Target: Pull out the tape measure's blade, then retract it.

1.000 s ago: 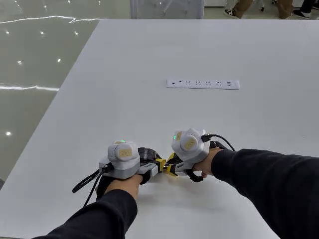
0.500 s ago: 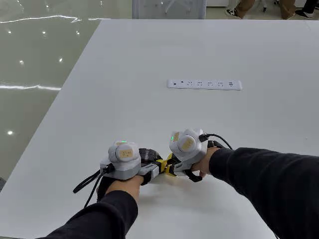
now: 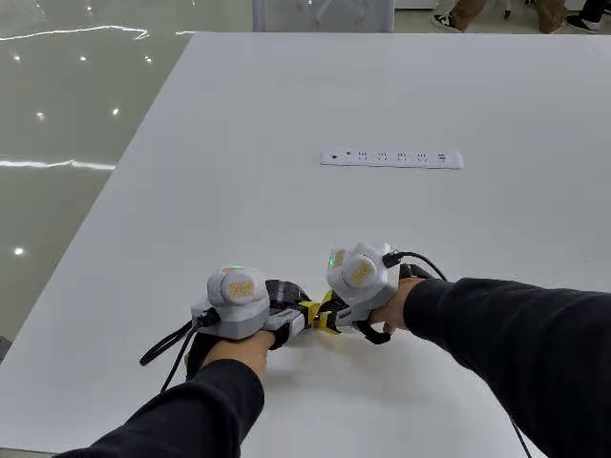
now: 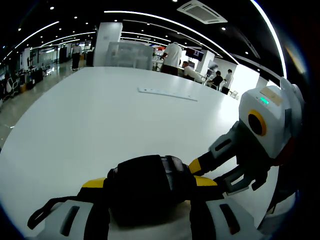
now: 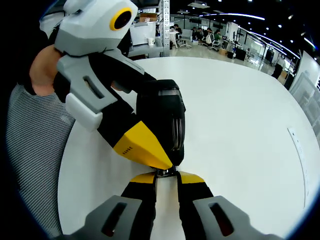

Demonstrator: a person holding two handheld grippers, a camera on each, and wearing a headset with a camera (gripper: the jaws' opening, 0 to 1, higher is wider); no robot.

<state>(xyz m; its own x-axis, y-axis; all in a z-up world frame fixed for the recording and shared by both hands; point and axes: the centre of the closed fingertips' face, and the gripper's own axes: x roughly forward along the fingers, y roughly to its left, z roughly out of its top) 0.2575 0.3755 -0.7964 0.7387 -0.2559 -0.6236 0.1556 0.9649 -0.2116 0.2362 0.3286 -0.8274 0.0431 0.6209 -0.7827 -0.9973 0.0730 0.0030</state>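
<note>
A black tape measure (image 3: pixel 287 293) lies on the white table (image 3: pixel 286 143) near its front edge, between the two grippers. My left gripper (image 3: pixel 304 317) is shut on its body; in the left gripper view the black case (image 4: pixel 150 187) sits between the yellow-tipped jaws. My right gripper (image 3: pixel 327 318) meets it from the right. In the right gripper view the jaws of the right gripper (image 5: pixel 166 176) are shut on the small metal hook of the blade, right at the mouth of the case (image 5: pixel 162 120). Hardly any blade is out. The left gripper (image 5: pixel 142 147) enters that view from the left.
A white power strip (image 3: pixel 391 158) lies flat at mid-table, well beyond the grippers. The table's left edge drops to a glossy floor (image 3: pixel 57 143). Black cables (image 3: pixel 167 345) trail behind the left gripper. People sit and stand far off in the room.
</note>
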